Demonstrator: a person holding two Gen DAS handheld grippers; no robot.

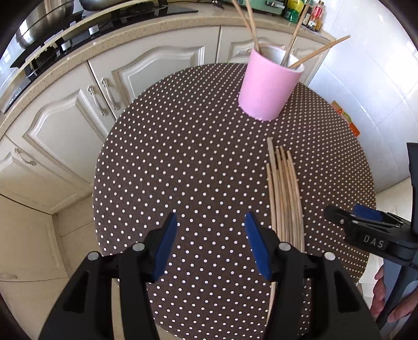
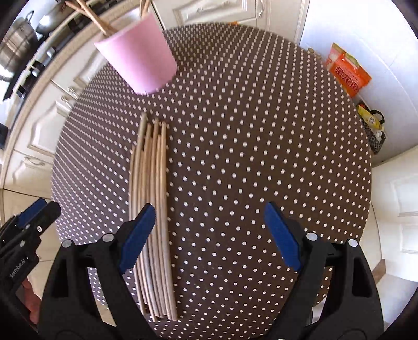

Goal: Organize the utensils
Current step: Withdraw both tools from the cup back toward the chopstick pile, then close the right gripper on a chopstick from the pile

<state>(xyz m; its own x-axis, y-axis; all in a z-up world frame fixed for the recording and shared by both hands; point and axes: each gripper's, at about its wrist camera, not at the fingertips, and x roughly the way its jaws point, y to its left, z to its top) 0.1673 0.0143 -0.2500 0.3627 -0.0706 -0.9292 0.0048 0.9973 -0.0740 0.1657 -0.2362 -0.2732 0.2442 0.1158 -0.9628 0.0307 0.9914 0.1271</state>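
A pink cup (image 1: 269,86) stands at the far side of a round brown dotted table (image 1: 183,157) and holds several wooden chopsticks (image 1: 292,44). A bundle of several loose chopsticks (image 1: 286,198) lies flat on the table. My left gripper (image 1: 210,243) is open and empty, just left of the bundle. The right gripper (image 1: 365,219) shows at the right edge. In the right wrist view the cup (image 2: 138,57) is at the upper left, and the bundle (image 2: 152,209) lies under the left finger of my right gripper (image 2: 209,232), which is open and empty.
Cream kitchen cabinets (image 1: 78,109) and a counter with a stove (image 1: 52,39) run behind the table. Bottles (image 1: 313,15) stand on the counter. An orange bag (image 2: 347,70) and a dark bag (image 2: 373,125) sit on the floor beyond the table's right edge.
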